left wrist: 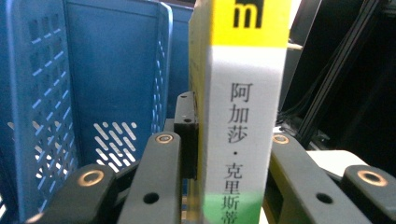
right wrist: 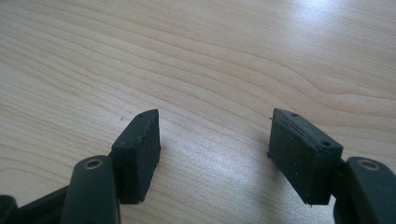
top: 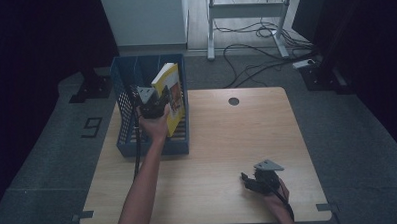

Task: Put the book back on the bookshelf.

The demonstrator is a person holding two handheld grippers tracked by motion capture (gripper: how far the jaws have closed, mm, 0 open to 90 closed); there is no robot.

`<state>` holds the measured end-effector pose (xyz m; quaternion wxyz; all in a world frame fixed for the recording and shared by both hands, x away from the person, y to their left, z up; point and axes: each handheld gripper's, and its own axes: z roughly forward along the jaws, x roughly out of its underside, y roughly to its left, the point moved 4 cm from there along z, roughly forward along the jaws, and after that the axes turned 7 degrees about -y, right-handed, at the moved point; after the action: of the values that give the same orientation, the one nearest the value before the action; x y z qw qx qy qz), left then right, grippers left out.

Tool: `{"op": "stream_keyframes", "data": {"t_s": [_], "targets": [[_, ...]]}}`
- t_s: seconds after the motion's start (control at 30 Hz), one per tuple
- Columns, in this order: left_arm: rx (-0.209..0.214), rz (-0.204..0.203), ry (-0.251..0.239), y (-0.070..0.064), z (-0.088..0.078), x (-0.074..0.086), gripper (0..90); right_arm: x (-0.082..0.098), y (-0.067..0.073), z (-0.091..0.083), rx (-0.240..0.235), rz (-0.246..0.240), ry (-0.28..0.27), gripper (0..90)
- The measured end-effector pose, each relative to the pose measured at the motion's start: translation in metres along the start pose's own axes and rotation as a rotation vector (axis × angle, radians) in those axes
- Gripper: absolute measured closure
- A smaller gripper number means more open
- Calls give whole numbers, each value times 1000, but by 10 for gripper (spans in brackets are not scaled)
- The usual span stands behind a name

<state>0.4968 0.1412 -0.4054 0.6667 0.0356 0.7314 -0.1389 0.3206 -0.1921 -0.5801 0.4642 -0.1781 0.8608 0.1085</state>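
A yellow-and-white book [top: 170,95] stands nearly upright in the right part of the blue file rack [top: 124,109]. My left gripper [top: 156,104] is shut on the book; in the left gripper view the spine [left wrist: 243,121], white with black characters, sits clamped between the two black jaws. The rack's perforated blue dividers [left wrist: 112,84] rise just left of the book. My right gripper [top: 251,182] rests low over the table's near right part, open. In the right gripper view its two black pads [right wrist: 140,149] stand apart over bare wood with nothing between them.
The wooden table [top: 227,141] has a round cable hole [top: 233,101] near its far edge. Behind it stand a white cabinet [top: 143,19] and a metal desk frame [top: 248,20], with cables [top: 264,54] on the grey floor. A number mark [top: 92,127] lies left of the table.
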Motion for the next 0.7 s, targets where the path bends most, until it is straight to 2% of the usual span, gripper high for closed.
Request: {"op": "stream_keyframes", "data": {"t_s": [0.13, 0.3, 0.53, 0.7], "targets": [[8, -8, 6, -1, 4, 5, 754, 0, 0, 0, -1, 2, -1, 332], [6, 15, 19, -3, 9, 13, 754, 0, 0, 0, 0, 2, -1, 332], [-3, -10, 51, 4, 11, 28, 754, 0, 0, 0, 4, 1, 1, 332], [-11, 1, 57, 5, 12, 35, 753, 0, 0, 0, 6, -1, 2, 332]]}}
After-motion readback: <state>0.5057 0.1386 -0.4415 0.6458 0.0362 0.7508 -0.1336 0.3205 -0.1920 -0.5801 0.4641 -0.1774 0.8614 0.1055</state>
